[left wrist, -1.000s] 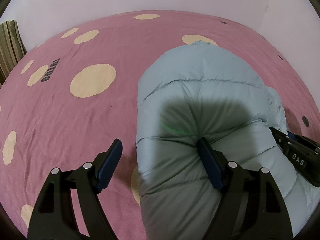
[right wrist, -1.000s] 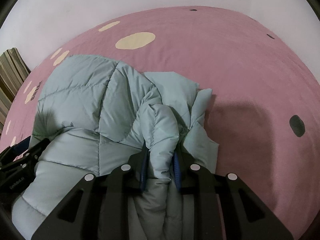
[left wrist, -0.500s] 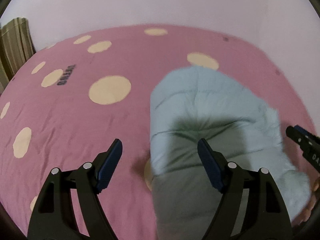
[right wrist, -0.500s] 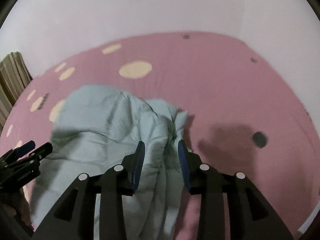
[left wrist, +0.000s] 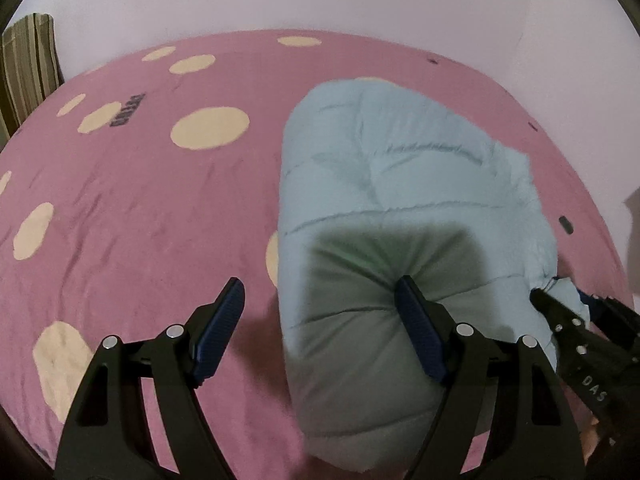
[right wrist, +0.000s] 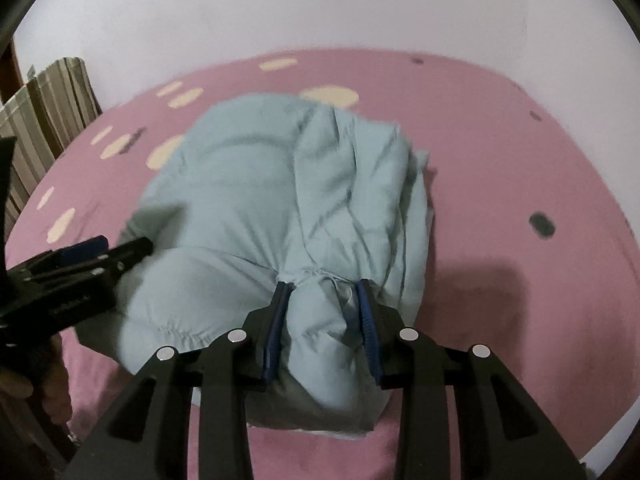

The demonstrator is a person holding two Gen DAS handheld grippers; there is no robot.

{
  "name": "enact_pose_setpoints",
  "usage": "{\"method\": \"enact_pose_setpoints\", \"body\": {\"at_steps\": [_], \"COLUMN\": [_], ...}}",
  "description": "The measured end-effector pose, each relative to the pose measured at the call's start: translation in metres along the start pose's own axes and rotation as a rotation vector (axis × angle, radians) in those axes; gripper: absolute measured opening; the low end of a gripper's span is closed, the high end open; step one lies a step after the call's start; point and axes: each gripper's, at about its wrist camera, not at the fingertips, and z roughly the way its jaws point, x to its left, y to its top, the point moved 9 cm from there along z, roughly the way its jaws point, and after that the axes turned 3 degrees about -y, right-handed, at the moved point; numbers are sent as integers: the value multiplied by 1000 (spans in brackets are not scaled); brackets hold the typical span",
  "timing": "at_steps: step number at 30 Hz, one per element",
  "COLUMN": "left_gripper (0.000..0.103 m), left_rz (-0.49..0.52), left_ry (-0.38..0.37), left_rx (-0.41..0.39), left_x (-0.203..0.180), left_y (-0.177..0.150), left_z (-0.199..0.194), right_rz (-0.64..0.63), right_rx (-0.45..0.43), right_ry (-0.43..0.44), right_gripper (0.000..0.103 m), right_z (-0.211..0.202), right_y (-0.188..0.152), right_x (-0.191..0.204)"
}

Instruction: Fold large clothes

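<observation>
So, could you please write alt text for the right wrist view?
The right gripper has a fold of a light blue puffer jacket between its blue pads, on a pink spotted bedsheet. The left gripper reaches in beside the jacket.

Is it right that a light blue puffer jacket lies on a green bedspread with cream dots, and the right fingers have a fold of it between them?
Not quite. The bedspread is pink, not green, as the left wrist view shows. The rest stands: its dots are cream, the light blue puffer jacket lies on it, and the right gripper has a fold of the jacket between its fingers.
</observation>
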Motion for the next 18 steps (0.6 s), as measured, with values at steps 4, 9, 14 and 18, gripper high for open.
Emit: {"method": "enact_pose_setpoints", "body": {"at_steps": [4,9,14,18], "left_gripper": [79,82,82,82], "left_rz": [3,4,8,14], "left_ry": [3,14,23,32], "left_rx": [22,28,20,13], "left_x": [-2,2,2,1], "left_y": [-11,-18,-21,-19], "left_z": [15,32,36,33], "right_rz": [11,12,12,20], "right_rx": [20,14,-2,-9], "right_ry": [0,-11,-23,-27], "right_gripper": [35,35,35,35], "right_z": [19,27,28,26], "right_y": [-12,-17,-16,-14], "right_x": [-1,-1,-2,-1]}}
